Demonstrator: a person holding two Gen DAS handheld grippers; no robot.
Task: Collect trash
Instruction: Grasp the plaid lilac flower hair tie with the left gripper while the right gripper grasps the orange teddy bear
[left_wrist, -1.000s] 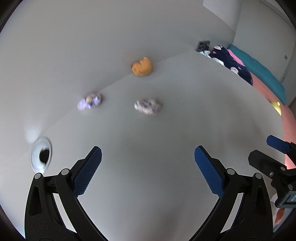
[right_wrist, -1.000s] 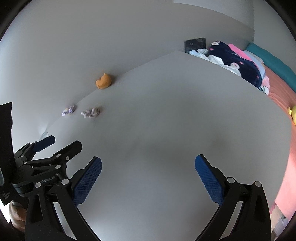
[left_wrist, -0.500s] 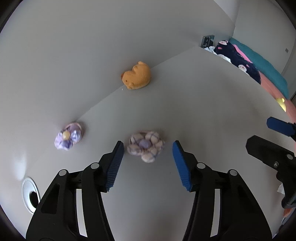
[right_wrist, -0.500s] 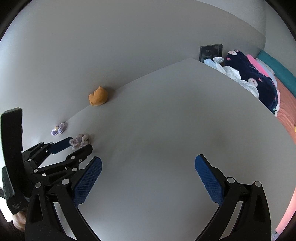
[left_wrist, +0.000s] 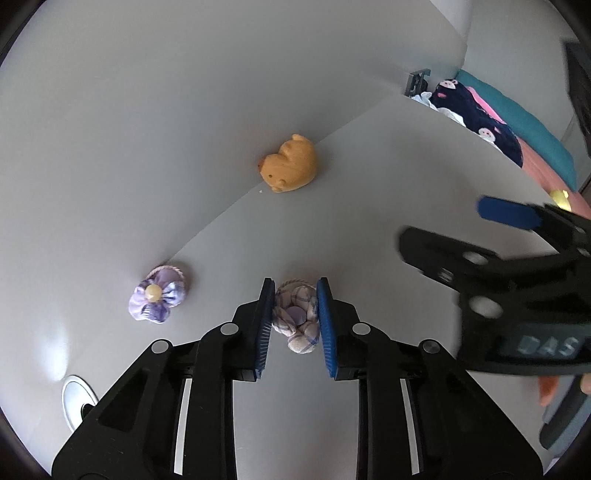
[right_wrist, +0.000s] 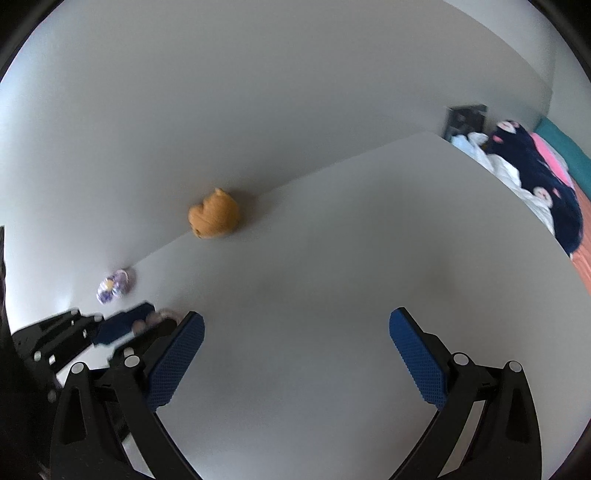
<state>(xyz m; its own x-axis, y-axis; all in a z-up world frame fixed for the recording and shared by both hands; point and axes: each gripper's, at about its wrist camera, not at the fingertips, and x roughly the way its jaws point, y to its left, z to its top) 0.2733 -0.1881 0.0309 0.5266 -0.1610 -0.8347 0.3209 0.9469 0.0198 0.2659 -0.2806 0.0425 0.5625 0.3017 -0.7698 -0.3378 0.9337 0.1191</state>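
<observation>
crumpled checked purple cloth flower (left_wrist: 297, 317)

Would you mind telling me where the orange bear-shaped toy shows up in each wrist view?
Left wrist view: the orange bear toy lies above centre, at the seam between desk and wall.
Right wrist view: the same toy sits left of centre, at that seam.
Shared landmark: the purple fabric flower, lower left of the toy.

A white table (left_wrist: 406, 177) meets a grey wall (left_wrist: 184, 92), with a round metal grommet (left_wrist: 75, 400) at its near left and, beyond its far right edge, a dark patterned blanket (left_wrist: 484, 118) over teal bedding (left_wrist: 532, 125).
</observation>
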